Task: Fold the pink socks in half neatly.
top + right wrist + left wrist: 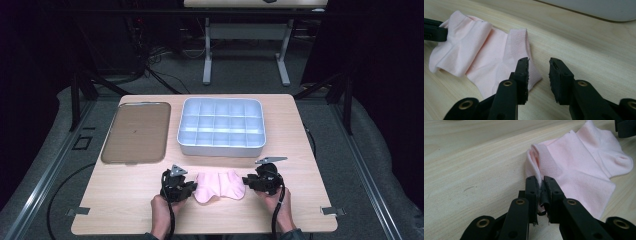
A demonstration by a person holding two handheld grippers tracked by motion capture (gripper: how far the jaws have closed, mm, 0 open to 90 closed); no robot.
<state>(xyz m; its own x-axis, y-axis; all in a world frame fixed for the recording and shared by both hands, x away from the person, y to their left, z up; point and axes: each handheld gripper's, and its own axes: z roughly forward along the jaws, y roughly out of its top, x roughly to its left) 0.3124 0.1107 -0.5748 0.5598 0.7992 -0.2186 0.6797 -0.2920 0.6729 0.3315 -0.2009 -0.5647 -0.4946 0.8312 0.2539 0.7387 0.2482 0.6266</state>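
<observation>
A pink sock lies crumpled on the wooden table near the front edge, between my two grippers. My left gripper is at its left end. In the left gripper view the jaws are shut on a fold of the sock's ribbed cuff. My right gripper rests at the sock's right end. In the right gripper view it stands open with bare table in the gap, and one corner of the sock lies beside and under its left fingertip.
A white tray divided into several compartments stands behind the sock at mid-table. A flat brown tray lies to its left. Another table's legs stand on the floor beyond.
</observation>
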